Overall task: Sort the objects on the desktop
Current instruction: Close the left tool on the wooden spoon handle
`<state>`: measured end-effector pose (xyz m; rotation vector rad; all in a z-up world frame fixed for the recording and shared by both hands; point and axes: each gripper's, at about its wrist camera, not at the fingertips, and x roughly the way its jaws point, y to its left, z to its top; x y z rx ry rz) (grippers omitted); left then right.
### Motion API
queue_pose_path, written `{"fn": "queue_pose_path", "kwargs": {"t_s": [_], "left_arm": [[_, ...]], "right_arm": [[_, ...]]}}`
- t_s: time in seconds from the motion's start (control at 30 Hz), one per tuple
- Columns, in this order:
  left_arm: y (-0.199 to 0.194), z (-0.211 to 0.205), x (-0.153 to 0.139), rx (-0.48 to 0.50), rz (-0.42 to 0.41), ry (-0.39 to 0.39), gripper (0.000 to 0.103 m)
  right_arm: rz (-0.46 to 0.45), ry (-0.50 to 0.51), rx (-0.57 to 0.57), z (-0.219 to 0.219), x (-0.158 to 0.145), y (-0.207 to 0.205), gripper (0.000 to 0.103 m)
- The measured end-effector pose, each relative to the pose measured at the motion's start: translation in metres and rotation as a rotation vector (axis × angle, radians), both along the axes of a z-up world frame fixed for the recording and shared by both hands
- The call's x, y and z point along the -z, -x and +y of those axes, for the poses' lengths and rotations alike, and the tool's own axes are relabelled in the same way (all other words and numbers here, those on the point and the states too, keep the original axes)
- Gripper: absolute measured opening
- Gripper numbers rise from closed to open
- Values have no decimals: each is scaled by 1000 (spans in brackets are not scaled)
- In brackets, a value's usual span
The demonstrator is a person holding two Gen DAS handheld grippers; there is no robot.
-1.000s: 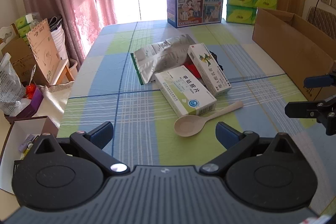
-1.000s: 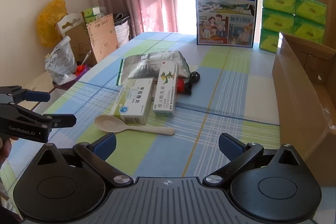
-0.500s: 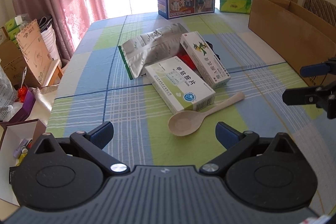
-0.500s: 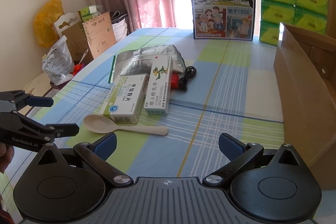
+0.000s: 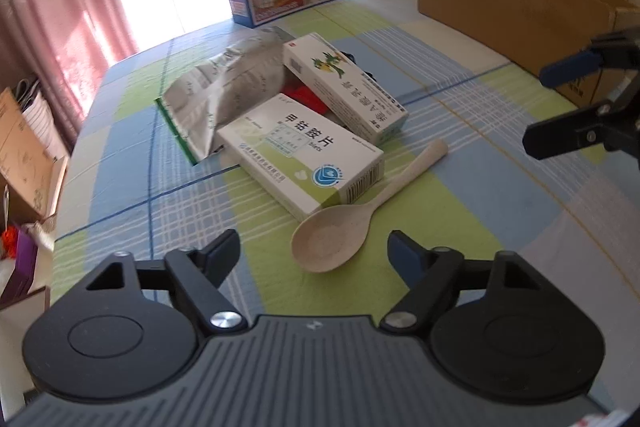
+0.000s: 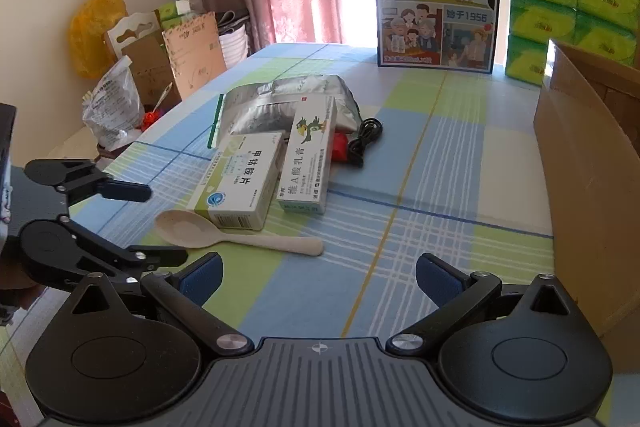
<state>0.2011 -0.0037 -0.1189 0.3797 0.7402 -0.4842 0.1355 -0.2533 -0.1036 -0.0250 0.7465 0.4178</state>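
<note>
surface: checked blue, green and white tablecloth (image 6: 448, 155) over a table, with the clutter gathered near its middle.
left gripper (image 5: 314, 255): jaws spread wide and holding nothing, low over the cloth, the spoon's bowl just ahead between the tips.
right gripper (image 6: 318, 277): also wide and holding nothing, hovering over bare cloth to the right of the pile.
spoon (image 5: 340, 227): pale, flat on the cloth, nearest item, bowl towards the left gripper, handle running off to the right, touching or almost touching the near medicine box.
near medicine box (image 5: 300, 157): white and green, lying flat.
second medicine box (image 5: 344, 87): just behind, leaning on a red item.
foil pouch (image 5: 224, 91): farther left, partly under the boxes.
cardboard box (image 6: 592, 163): open, far right, probably the bin.
step: sorting seems barely begun; approach to the first pick, likely the spoon.
next move: lower the left tips either side of the bowl and close, clear of the near box.
</note>
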Motion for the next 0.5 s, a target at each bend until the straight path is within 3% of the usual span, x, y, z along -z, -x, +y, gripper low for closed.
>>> {"fn": "queue_pose_path", "kwargs": {"t_s": [0.1, 0.2, 0.27, 0.4, 0.5], "left_arm": [[-4, -2, 4, 27, 1, -15, 72], [-7, -2, 7, 35, 10, -14, 60], [-9, -2, 7, 31, 20, -6, 47], [-5, -4, 5, 23, 46, 10, 32], [3, -5, 3, 20, 85, 30, 15]], "right_arm": [[5, 0, -3, 0, 0, 0, 101], [9, -2, -5, 1, 1, 0, 101], [11, 0, -7, 2, 1, 0, 101], [15, -1, -4, 2, 1, 0, 101], [16, -7, 0, 2, 1, 2, 101]]}}
